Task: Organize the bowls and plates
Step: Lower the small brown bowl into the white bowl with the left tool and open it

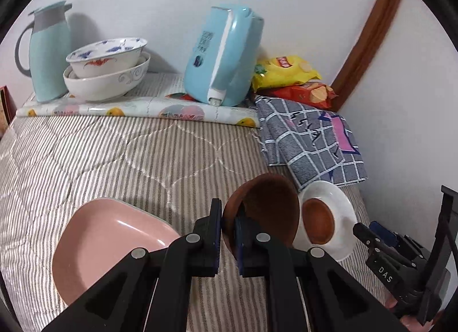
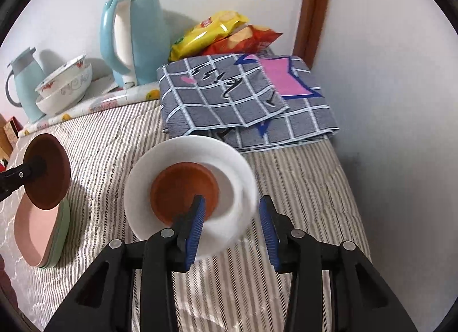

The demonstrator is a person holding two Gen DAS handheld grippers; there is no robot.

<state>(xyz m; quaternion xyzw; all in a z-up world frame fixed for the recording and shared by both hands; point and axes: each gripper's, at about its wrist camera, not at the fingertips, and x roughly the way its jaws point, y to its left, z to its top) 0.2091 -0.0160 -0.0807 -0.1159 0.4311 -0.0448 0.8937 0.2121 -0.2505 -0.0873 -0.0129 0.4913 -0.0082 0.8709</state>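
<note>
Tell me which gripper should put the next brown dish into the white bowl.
Left. The left gripper is already shut on a brown dish, held up beside the white bowl. The right gripper is open and holds nothing.

Soft, even indoor light, pretty bright, no harsh glare. The kettle (image 1: 226, 54) and the thermos jug (image 1: 48, 51) throw faint shadows on the wall. The white plate (image 2: 234, 172) looks a bit smeared with blur. Heavy fisheye bend and black vignette at the corners in both views.
</note>
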